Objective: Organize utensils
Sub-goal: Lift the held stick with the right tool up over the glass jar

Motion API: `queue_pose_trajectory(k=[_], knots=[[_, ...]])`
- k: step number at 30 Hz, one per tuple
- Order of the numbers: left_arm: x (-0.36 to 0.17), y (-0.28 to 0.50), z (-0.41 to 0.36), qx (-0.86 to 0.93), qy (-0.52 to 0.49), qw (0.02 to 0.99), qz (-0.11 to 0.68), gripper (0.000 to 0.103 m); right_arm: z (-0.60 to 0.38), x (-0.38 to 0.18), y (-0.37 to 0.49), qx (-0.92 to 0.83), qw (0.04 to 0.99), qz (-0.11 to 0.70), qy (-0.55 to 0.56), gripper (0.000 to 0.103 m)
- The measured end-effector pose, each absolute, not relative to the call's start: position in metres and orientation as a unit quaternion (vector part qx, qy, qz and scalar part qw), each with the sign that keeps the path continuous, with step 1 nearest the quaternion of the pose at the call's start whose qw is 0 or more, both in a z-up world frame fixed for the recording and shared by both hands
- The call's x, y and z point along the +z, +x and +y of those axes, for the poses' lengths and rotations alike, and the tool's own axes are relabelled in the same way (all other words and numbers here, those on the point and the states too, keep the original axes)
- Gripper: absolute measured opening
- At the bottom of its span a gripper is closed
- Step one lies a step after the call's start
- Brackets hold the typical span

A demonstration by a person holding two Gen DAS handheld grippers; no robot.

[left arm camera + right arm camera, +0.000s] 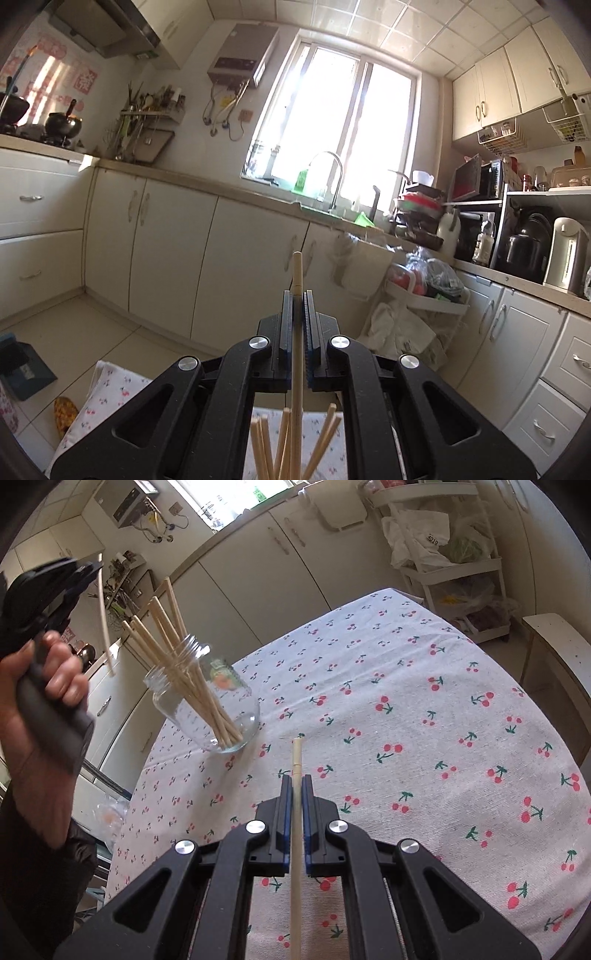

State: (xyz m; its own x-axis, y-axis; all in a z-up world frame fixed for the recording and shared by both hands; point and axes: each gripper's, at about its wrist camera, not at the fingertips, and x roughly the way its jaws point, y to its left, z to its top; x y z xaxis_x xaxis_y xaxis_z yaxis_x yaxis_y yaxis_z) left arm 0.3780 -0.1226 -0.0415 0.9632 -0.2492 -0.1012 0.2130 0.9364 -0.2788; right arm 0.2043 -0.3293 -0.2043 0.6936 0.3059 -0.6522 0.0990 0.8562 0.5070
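Left tool (298, 295) clamped on single wooden chopstick (297, 273), stick upright between pads, lower end running down toward tops of other chopsticks (266, 443) below. Right-wrist view: left tool held high, left of glass jar (207, 701). Jar stands on cherry-print cloth covering desk (424, 720), holds bundle of chopsticks leaning out of its mouth. Right tool (296, 781) closed on second chopstick (296, 760), stick lying along fingers, tip above cloth, near jar base, not touching.

We saw a bright window (332, 136) over cream cabinets (173, 243), a pale tiled floor (70, 325), and a cherry-print cloth (406, 720) covering the tabletop.
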Motion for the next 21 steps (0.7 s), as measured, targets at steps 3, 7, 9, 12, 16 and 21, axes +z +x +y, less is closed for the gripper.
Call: queue_pose_trajectory(k=[3, 7, 9, 12, 16, 21], knots=[[-0.044, 0.386, -0.124, -0.112, -0.140, 0.982, 0.059, 0.005, -0.331, -0.205, 0.204, 0.060, 0.880, 0.387, 0.269, 0.006], [-0.049, 0.390, -0.130, -0.101, -0.137, 0.984, 0.044, 0.005, -0.334, -0.206, 0.204, 0.058, 0.878, 0.386, 0.278, 0.006], [-0.054, 0.391, -0.134, -0.097, -0.131, 0.986, 0.040, 0.005, -0.334, -0.206, 0.204, 0.059, 0.878, 0.386, 0.278, 0.006], [-0.065, 0.389, -0.141, -0.091, -0.116, 0.988, 0.037, 0.005, -0.334, -0.206, 0.205, 0.060, 0.878, 0.386, 0.277, 0.006], [-0.079, 0.386, -0.146, -0.087, -0.103, 0.990, 0.042, 0.005, -0.334, -0.206, 0.205, 0.061, 0.877, 0.386, 0.280, 0.006], [-0.094, 0.380, -0.148, -0.087, -0.089, 0.991, 0.056, 0.005, -0.334, -0.206, 0.205, 0.061, 0.877, 0.386, 0.279, 0.006]])
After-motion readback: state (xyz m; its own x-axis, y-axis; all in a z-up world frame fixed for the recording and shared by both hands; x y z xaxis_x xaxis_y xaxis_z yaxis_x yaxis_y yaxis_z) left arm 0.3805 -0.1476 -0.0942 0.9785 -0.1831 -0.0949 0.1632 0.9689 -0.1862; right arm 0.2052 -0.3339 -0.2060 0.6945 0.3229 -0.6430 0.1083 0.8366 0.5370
